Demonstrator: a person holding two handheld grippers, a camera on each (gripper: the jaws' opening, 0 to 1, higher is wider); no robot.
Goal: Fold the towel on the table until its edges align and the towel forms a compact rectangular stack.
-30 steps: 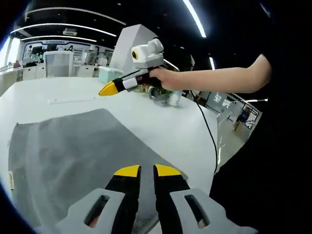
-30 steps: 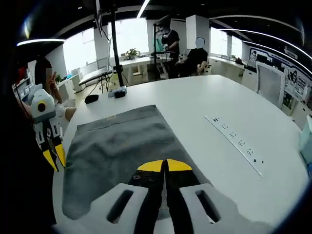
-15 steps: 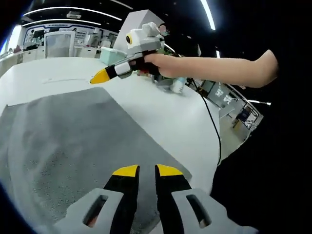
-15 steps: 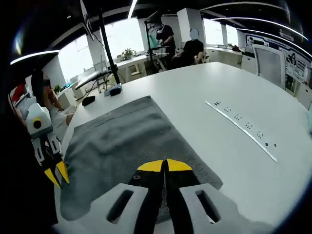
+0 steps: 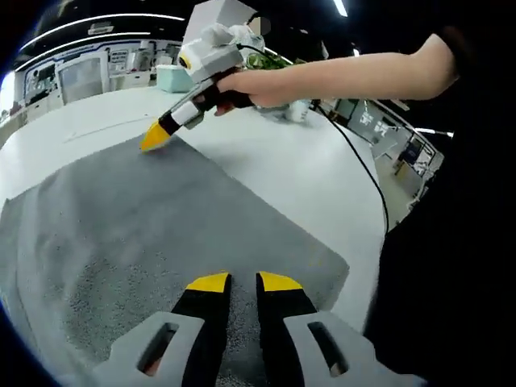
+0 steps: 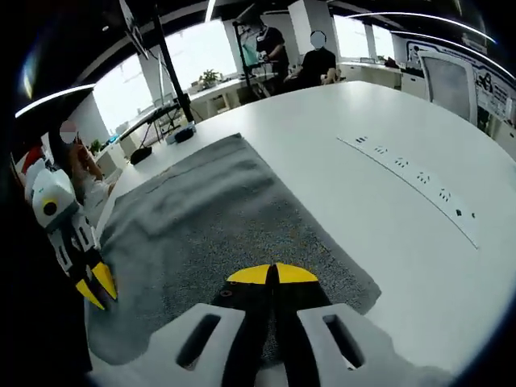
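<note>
Grey towel (image 6: 210,218) flat on our white counter (image 6: 387,145), open office behind.
Left hand-held gripper (image 5: 235,281) slightly parted over it, right hand-held gripper (image 6: 272,273) clenched empty.

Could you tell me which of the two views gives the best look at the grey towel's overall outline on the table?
The right gripper view: the towel lies flat on the white table, with its far edge, right edge and near right corner all visible. In the left gripper view the towel runs off the picture's left side, though its near right corner shows.
</note>
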